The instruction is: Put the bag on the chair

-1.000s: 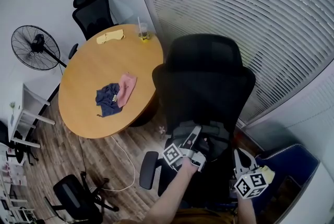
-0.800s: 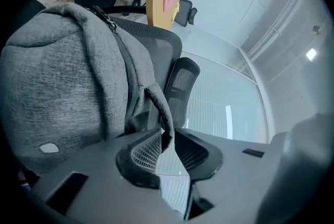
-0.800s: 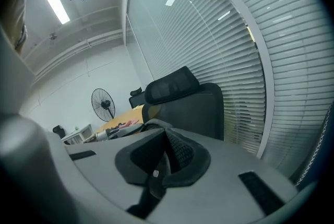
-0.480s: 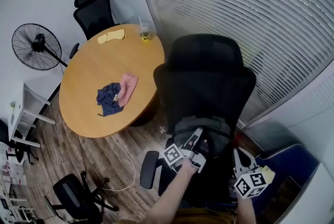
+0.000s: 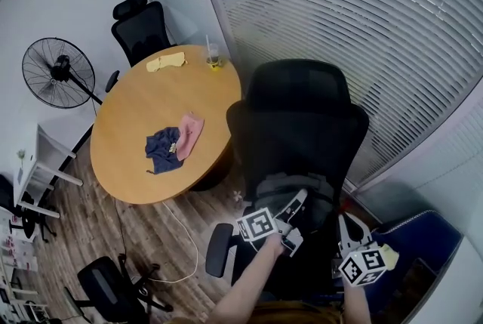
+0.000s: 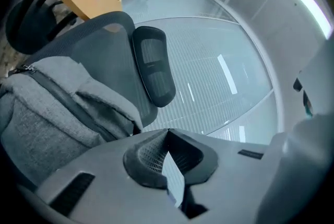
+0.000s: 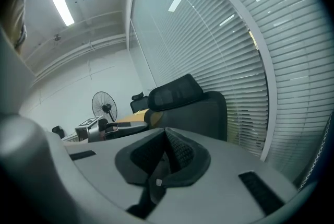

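Observation:
A grey bag [image 5: 283,185] lies on the seat of the black high-backed office chair [image 5: 302,126] right below me. My left gripper [image 5: 299,203] hovers at the bag's near right edge, shut, with nothing between its pads. In the left gripper view the bag [image 6: 47,108] is at the left of the shut left gripper [image 6: 167,132], apart from it, under the chair's headrest [image 6: 154,63]. My right gripper [image 5: 349,229] hangs to the right of the chair seat; the right gripper view shows the right gripper [image 7: 166,134] shut and empty.
A round wooden table [image 5: 136,164] stands left of the chair with a blue cloth [image 5: 161,147], a pink cloth [image 5: 189,135], a yellow cloth [image 5: 166,62] and a cup [image 5: 213,58]. A fan [image 5: 56,73], a second black chair [image 5: 139,28] and window blinds [image 5: 362,28] surround it. A blue chair [image 5: 415,239] is at lower right.
My left gripper has drawn back a little toward me and to the right, away from the bag's top. The bag stays on the seat. The right gripper has barely moved.

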